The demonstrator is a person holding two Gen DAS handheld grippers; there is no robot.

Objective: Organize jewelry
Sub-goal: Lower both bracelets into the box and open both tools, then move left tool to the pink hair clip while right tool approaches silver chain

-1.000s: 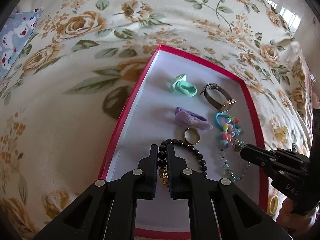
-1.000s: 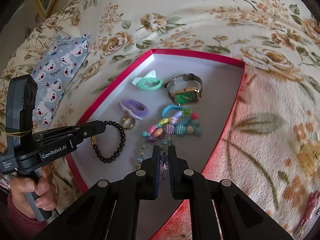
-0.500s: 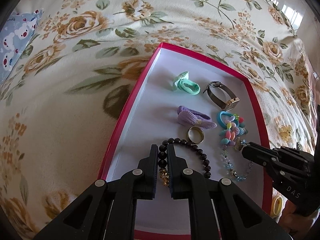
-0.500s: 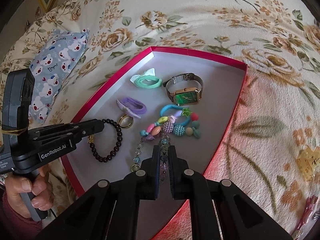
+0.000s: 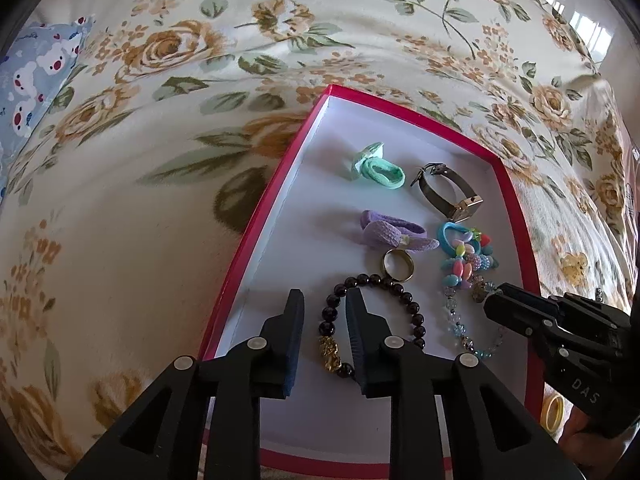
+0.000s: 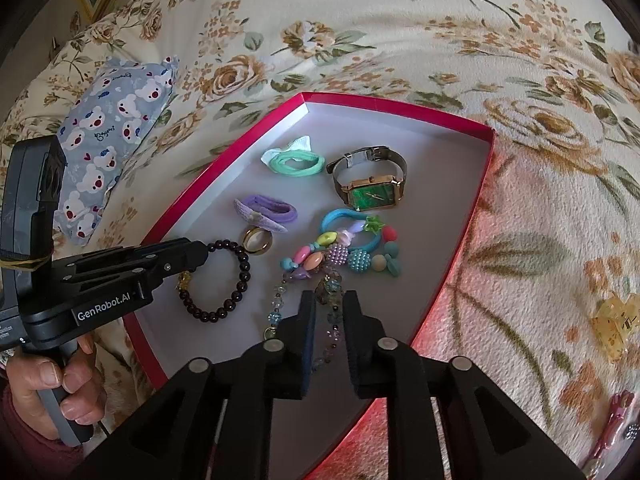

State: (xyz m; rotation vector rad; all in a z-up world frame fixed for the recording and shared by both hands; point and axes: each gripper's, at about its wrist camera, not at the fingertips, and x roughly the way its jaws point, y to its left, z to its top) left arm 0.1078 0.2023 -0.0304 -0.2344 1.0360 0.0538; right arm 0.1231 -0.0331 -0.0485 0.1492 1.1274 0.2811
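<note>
Floral bedding (image 5: 168, 128), cream plush printed with tan roses and green leaves, fills the scene, and on it sits a shallow red-rimmed box (image 5: 256, 216) with a white floor. At the tray's near end a dark bead bracelet (image 5: 404, 300) with a gold charm lies flat, its left side passing between the parted fingers of the left gripper (image 5: 324, 300), which is released and grips nothing. Just at 3 o'clock from it, a clear crystal bead strand (image 6: 276, 304) trails toward the right gripper (image 6: 328, 300), whose fingers also stand apart with the strand running through the gap, not pinched. A gold ring (image 5: 398, 266) touches the bracelet at 12 o'clock. Beyond it lie a purple hair tie (image 5: 394, 234) and, farther at 12 o'clock, a mint hair tie (image 5: 378, 170). At 3 o'clock of those sit a colourful beaded hair tie (image 6: 344, 248) on a blue loop and a green-faced watch (image 6: 372, 194) with a gold case, resting on its side. Outside the tray, a blue bear-print pouch (image 6: 108, 136) lies on the bedding at 10 o'clock, a yellow claw clip (image 6: 616, 326) at 3 o'clock and a pink clip (image 6: 612, 428) at 4 o'clock. A hand (image 6: 44, 384) grips the left tool's handle.
</note>
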